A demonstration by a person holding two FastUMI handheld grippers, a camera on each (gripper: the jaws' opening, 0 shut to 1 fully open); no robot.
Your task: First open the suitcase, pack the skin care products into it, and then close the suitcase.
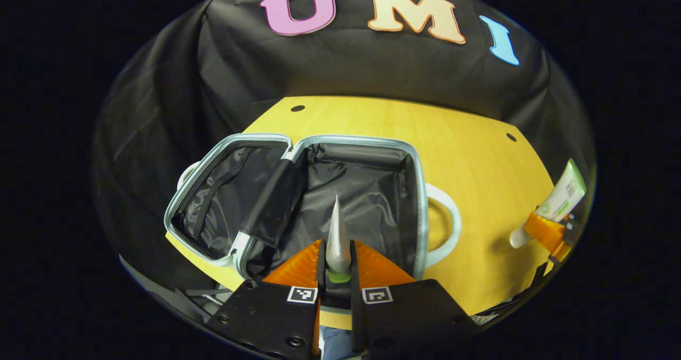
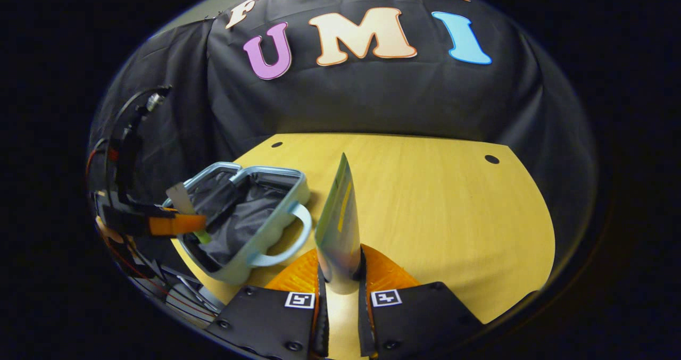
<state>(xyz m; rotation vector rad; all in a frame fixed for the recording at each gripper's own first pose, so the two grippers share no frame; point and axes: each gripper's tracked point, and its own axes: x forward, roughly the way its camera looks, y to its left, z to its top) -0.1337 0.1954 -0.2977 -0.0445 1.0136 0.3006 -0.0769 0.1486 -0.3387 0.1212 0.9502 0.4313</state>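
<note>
The suitcase (image 1: 319, 200) lies open near the table's (image 1: 479, 168) left edge, its dark lining showing. The left claw (image 1: 338, 267) is clenched on a silver tube (image 1: 337, 237) held above the open compartment (tip pointing away from the camera). The right claw (image 2: 340, 275) grasps a second tube (image 2: 339, 227) over the table's middle, beside the suitcase handle (image 2: 287, 243).

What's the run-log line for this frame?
suitcase: open | left hand-held gripper: holds silver tube above it | right hand-held gripper: holds white tube
</note>
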